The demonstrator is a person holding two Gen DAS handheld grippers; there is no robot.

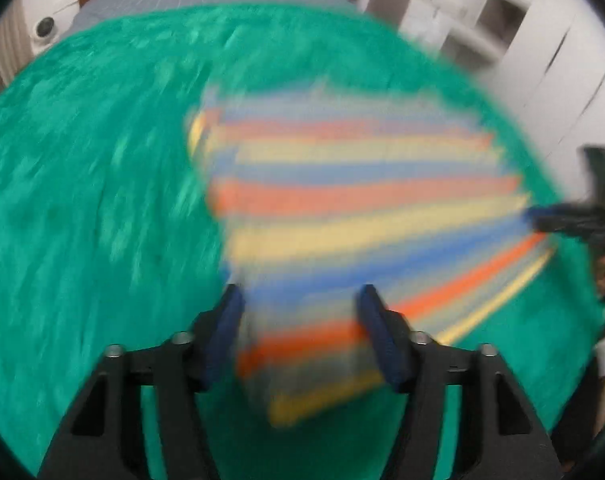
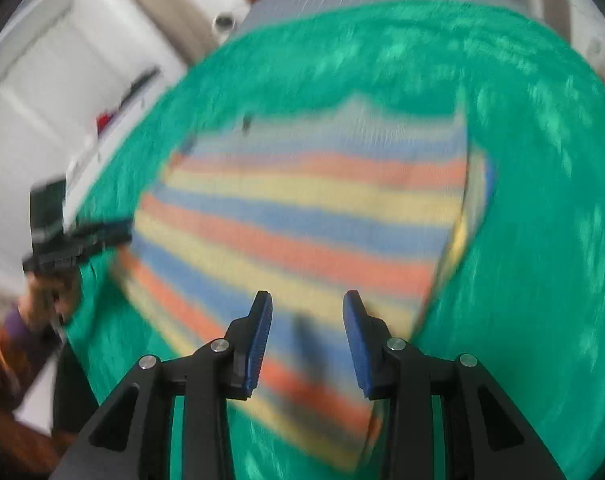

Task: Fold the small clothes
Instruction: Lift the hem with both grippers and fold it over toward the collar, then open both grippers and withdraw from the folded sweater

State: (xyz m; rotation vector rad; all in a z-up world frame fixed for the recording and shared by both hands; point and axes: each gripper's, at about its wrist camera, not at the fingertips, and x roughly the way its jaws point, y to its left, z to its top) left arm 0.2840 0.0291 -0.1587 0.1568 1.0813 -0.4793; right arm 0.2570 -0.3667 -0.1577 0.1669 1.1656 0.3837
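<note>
Judging by the layout, this is an early fold step: the striped garment [image 1: 362, 216] lies mostly flat on the green fleece cover [image 1: 82, 200] over the worktop, and both tools are positioned at its near edge, apparently about to pick up corners. Left tool [image 1: 300, 300]: jaws spread wide, near edge of the cloth sits between them, nothing clamped as far as I can tell. Right tool [image 2: 306, 304]: also parted, a bit narrower, hovering over the near part of the garment, not gripping. Each tool shows in the other's view at the garment's side edge, left one [image 2: 102, 236] in the right wrist view and right one [image 1: 562, 220] in the left wrist view, and there I can't tell contact from just beside. Next move, my read: close both tools on the near hem or corners, grabbing one layer only, then lift and carry the edge over towards the far side, keeping both sides level so the fold lands square. Risk: fleece is fuzzy, jaws may pinch the cover along with the cloth. Garment looks like a thin knit, horizontal stripes in blue, orange, yellow, with a paler band at the far end; right side shows a doubled-over edge in the right wrist view. Both frames are heavily motion-blurred, so fine detail such as seams or sleeves is unreadable.
</note>
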